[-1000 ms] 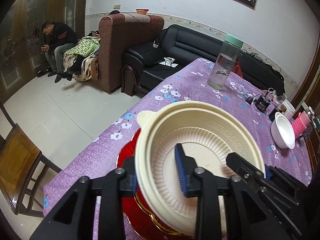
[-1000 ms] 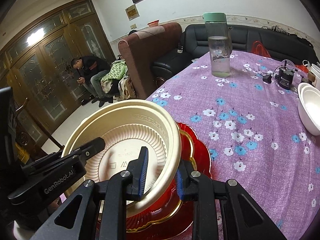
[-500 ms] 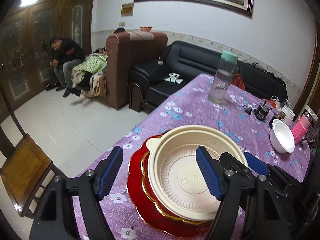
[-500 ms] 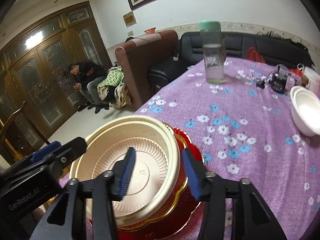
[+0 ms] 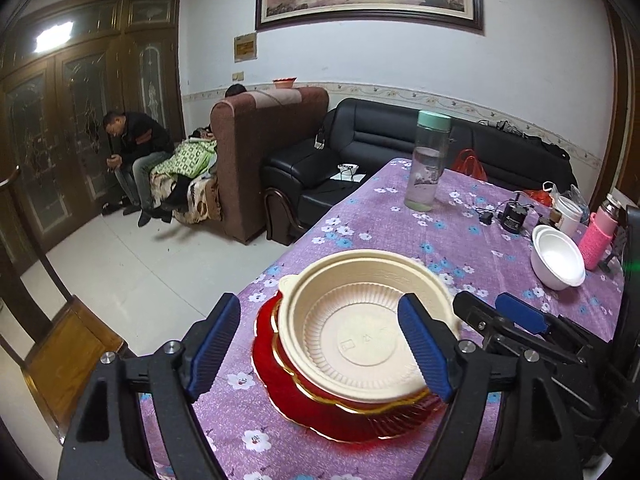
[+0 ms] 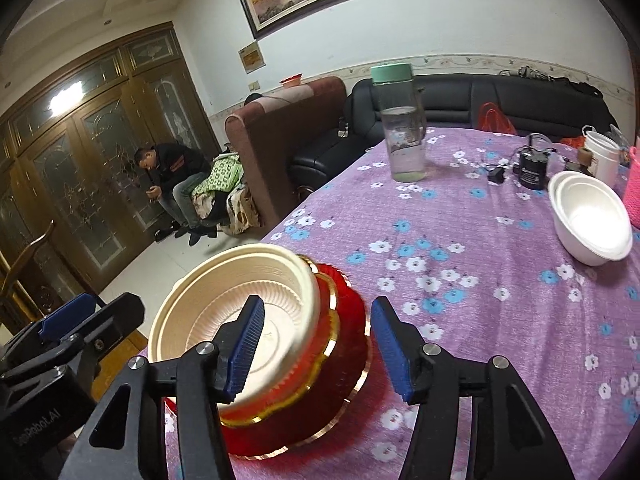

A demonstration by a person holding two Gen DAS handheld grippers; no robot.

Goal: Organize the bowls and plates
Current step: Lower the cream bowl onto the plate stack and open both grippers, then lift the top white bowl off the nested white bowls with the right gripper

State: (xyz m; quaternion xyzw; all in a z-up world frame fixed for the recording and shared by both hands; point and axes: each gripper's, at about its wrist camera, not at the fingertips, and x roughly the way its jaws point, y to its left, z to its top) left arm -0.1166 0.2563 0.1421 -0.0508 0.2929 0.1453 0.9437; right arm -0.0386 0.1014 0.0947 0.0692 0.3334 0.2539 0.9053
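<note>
1. A cream bowl (image 5: pixel 360 320) sits nested on red plates (image 5: pixel 320 412) with gold rims, at the near corner of a worktop (image 5: pixel 460 240) covered in a purple flowered cloth.
2. The left tongs (image 5: pixel 320 344) are spread wide, one blue pad on each side of the stack, and grip nothing.
3. The right tongs (image 6: pixel 316 344) are also parted and empty. In the right view one pad lies over the bowl's inside and the other outside the plates; whether either touches cannot be told.
4. The bowl looks like thin moulded plastic: probably light, a little flexible and smooth. Its ribbed wall and flat rim give the best purchase, so pinching the rim with one pad inside and one outside should hold. A small tab (image 5: pixel 289 283) on the far-left rim offers another hold.
5. The red plates look glossy and stiffer, likely slippery; the scalloped edge is the place to take them.
6. Counted: one cream bowl. The red plates show at least two gold rims, so seemingly two, though the exact number cannot be told.
7. Well apart on the right stand white bowls (image 6: pixel 592 220), two rims visible, nested.
8. Also one bottle (image 6: pixel 400 128) with a green cap.
</note>
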